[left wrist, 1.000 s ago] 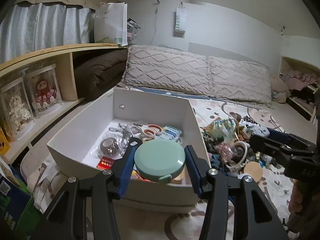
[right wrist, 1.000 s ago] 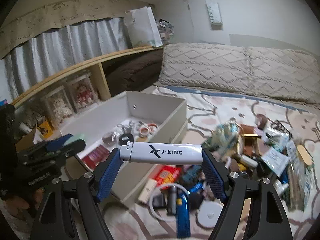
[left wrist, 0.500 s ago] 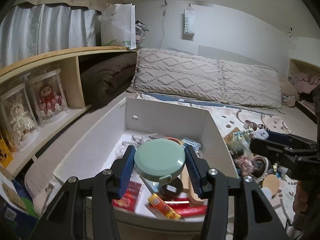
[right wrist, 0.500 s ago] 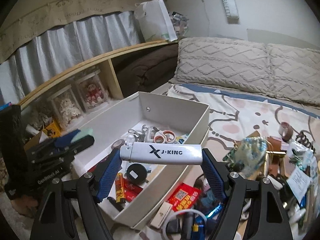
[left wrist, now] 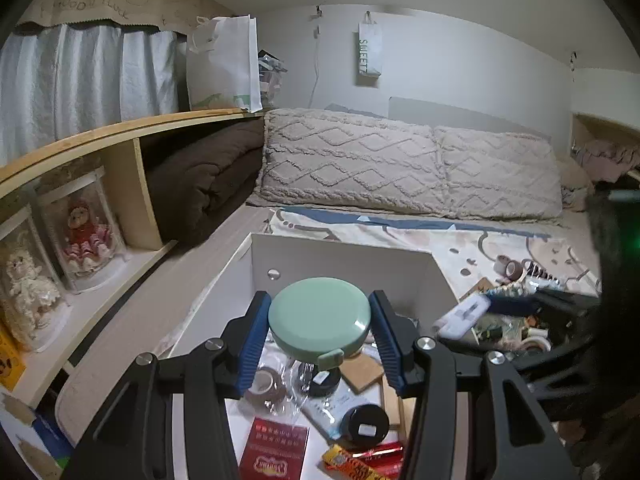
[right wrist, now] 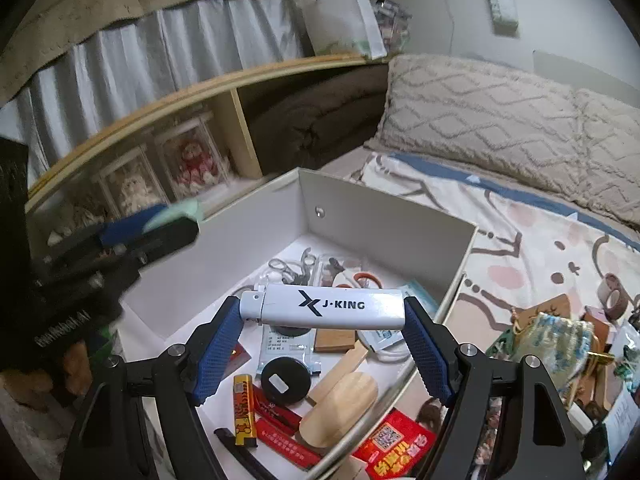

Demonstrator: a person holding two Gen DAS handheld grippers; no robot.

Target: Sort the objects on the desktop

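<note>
Grippers above the white box's (right wrist: 248,236) open interior, left (left wrist: 320,330) clamping green disc (left wrist: 319,322), right (right wrist: 324,316) clamping lighter (right wrist: 326,308).

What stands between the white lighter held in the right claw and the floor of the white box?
Nothing covers the box. Beneath the lighter, the floor is crowded with scissors, a black disc and packets.

The open box (right wrist: 384,216) sits on the bed (right wrist: 520,248), with the shelf (left wrist: 120,136) to its left and the pillows (left wrist: 400,164) behind it. Inside lie scissors (right wrist: 352,278) near the back wall and a round tin (right wrist: 285,380) nearer the front, beside a wooden spoon (right wrist: 340,400). A pile of small items (right wrist: 560,344) lies on the bed right of the box. Two boxed dolls (left wrist: 86,228) stand in the shelf, left of a folded blanket (left wrist: 200,176).
</note>
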